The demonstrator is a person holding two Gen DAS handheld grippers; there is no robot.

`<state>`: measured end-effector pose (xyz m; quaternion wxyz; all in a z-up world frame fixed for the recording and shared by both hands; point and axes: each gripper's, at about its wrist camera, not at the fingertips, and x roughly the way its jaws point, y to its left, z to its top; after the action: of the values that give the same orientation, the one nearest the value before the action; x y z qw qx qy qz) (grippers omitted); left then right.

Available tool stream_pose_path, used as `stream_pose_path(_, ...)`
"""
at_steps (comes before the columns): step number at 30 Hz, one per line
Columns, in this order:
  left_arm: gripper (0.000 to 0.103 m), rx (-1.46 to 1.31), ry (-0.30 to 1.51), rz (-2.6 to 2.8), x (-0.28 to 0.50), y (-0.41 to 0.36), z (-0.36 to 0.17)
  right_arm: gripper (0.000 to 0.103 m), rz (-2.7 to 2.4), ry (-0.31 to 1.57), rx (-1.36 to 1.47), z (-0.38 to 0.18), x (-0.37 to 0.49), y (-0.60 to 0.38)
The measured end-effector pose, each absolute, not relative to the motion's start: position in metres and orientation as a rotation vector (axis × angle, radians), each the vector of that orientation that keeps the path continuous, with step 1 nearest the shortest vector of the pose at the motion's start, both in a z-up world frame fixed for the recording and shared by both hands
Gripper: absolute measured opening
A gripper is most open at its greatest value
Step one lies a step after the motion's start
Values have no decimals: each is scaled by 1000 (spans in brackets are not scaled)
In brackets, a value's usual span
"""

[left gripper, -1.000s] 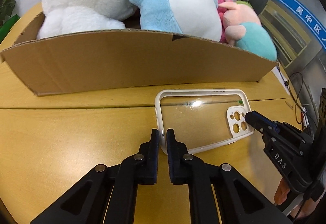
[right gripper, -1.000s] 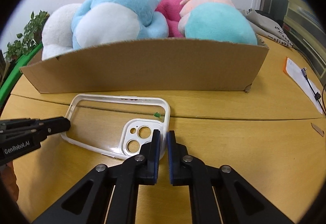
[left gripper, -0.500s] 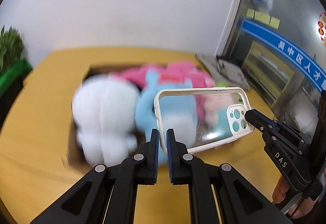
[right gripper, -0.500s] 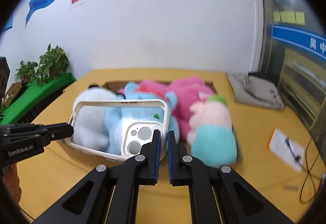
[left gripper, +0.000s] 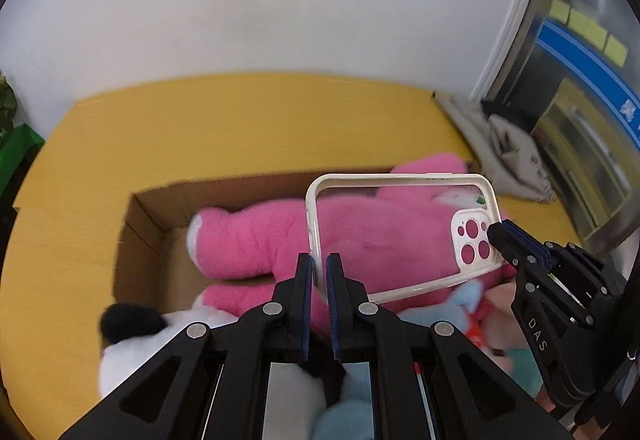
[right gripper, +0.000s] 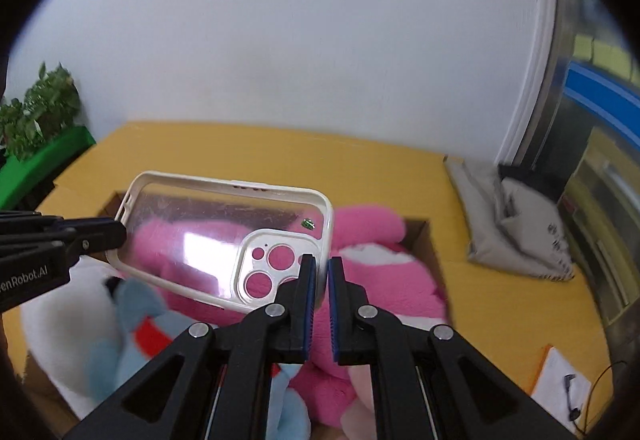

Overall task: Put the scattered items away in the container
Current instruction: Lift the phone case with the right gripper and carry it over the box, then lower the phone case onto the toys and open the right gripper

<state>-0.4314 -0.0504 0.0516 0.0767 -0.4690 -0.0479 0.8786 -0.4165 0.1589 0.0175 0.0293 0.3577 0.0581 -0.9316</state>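
Observation:
A clear phone case with a white rim (left gripper: 400,236) is held in the air over the open cardboard box (left gripper: 140,224). My left gripper (left gripper: 319,264) is shut on the case's left end. My right gripper (right gripper: 322,268) is shut on the camera end, and it also shows in the left wrist view (left gripper: 496,236). The case also shows in the right wrist view (right gripper: 224,236), and the left gripper (right gripper: 116,236) pinches its far end there. Below the case lie a pink plush (left gripper: 272,244), a white plush (left gripper: 160,344) and a light blue plush (right gripper: 132,324).
The box (right gripper: 428,236) stands on a yellow table (left gripper: 240,119) near a white wall. A grey cloth bag (right gripper: 516,224) lies at the table's right. A paper with a cable (right gripper: 560,380) lies at the right front. Green plants (right gripper: 36,119) stand at the left.
Both grippers have lifted the phone case off the table in front of the box and carried it up and forward, over the plush toys in the box.

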Motion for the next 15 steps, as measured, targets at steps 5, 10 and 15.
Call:
stream_pose_path(5, 19, -1435, -162, 2629, -426, -55, 25, 6, -2804, 175, 1208, -25, -427, 162)
stream_pose_path(10, 64, -1320, -114, 2789, -387, -73, 64, 80, -2896, 120, 1078, 6, -402, 177)
stream_pose_path(15, 77, -1175, -23, 2873, -300, -85, 76, 83, -2877, 8, 966, 25, -323, 203)
